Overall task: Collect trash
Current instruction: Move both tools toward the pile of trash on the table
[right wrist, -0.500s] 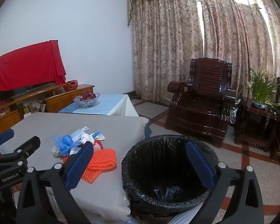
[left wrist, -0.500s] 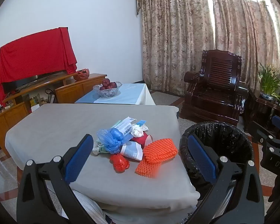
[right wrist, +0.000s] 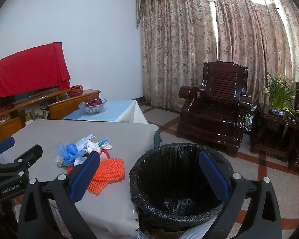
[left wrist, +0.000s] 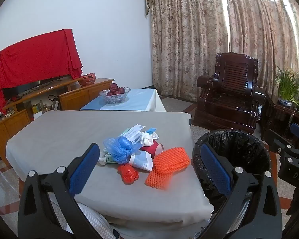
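A pile of trash lies on the grey-covered table (left wrist: 49, 135): an orange foam net (left wrist: 169, 165), a crumpled red wrapper (left wrist: 128, 174), a knotted blue plastic bag (left wrist: 120, 148), white paper packets (left wrist: 135, 135) and a red cup (left wrist: 152, 149). A bin lined with a black bag (right wrist: 179, 181) stands right of the table. My left gripper (left wrist: 149, 169) is open and empty, held above the table's near edge before the pile. My right gripper (right wrist: 147, 175) is open and empty, over the bin's near rim. The orange net (right wrist: 107, 171) and blue bag (right wrist: 68, 153) also show in the right wrist view.
A second table with a blue-white cloth (left wrist: 137, 101) holds a glass bowl of red fruit (left wrist: 114, 94). A dark wooden armchair (left wrist: 231, 93) and a side table with a potted plant (left wrist: 287, 91) stand at the right. A wooden cabinet (left wrist: 29, 103) carries a red-draped screen (left wrist: 35, 59).
Both grippers have barely moved; the views have shifted only slightly. Nothing was taken hold of or let go.
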### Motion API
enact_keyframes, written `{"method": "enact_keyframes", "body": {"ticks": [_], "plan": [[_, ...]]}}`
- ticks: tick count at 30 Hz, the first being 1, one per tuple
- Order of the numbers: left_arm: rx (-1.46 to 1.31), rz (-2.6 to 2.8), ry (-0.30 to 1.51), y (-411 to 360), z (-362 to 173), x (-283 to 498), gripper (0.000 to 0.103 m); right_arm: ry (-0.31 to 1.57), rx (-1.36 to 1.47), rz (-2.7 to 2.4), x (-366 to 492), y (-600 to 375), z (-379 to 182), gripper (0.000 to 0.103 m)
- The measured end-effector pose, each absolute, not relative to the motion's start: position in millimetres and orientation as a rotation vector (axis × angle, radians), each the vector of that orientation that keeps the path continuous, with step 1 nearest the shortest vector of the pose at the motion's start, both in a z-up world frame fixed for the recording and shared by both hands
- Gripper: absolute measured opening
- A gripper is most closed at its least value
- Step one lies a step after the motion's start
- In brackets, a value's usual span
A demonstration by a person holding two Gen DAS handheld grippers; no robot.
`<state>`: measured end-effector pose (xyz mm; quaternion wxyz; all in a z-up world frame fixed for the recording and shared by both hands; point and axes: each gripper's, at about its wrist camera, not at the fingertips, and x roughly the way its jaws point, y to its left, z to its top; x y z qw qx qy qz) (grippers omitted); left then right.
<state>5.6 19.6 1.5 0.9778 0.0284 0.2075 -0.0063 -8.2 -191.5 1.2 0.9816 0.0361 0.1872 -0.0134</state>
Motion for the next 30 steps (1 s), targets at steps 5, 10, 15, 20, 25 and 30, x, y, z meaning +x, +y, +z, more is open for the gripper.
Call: {"method": "enact_keyframes", "body": {"ticks": [5, 10, 15, 20, 25, 30], "plan": [[0.056, -0.013, 0.419, 19.2, -1.2, 5.5, 0.098, 0.377, 0.073, -0.028, -7.8, -190.7, 1.6, 0.097], [0.056, -0.012, 0.421, 22.3, -1.9, 5.9, 0.098, 0.378, 0.07, -0.027, -7.0, -189.9, 2.9, 0.097], [0.052, -0.006, 0.433, 27.0, -15.2, 8.0, 0.098, 0.383, 0.063, -0.022, -5.1, -192.7, -7.3, 0.097], [0.049, -0.001, 0.446, 23.8, -20.8, 11.7, 0.098, 0.401, 0.063, -0.014, 4.1, -187.4, -7.5, 0.097], [0.044, 0.008, 0.462, 22.9, -22.7, 16.6, 0.098, 0.419, 0.062, 0.006, 12.2, -181.8, -9.3, 0.097], [0.044, 0.034, 0.487, 35.8, -34.4, 30.4, 0.098, 0.458, 0.066, 0.041, 30.5, -172.9, -19.5, 0.097]]}}
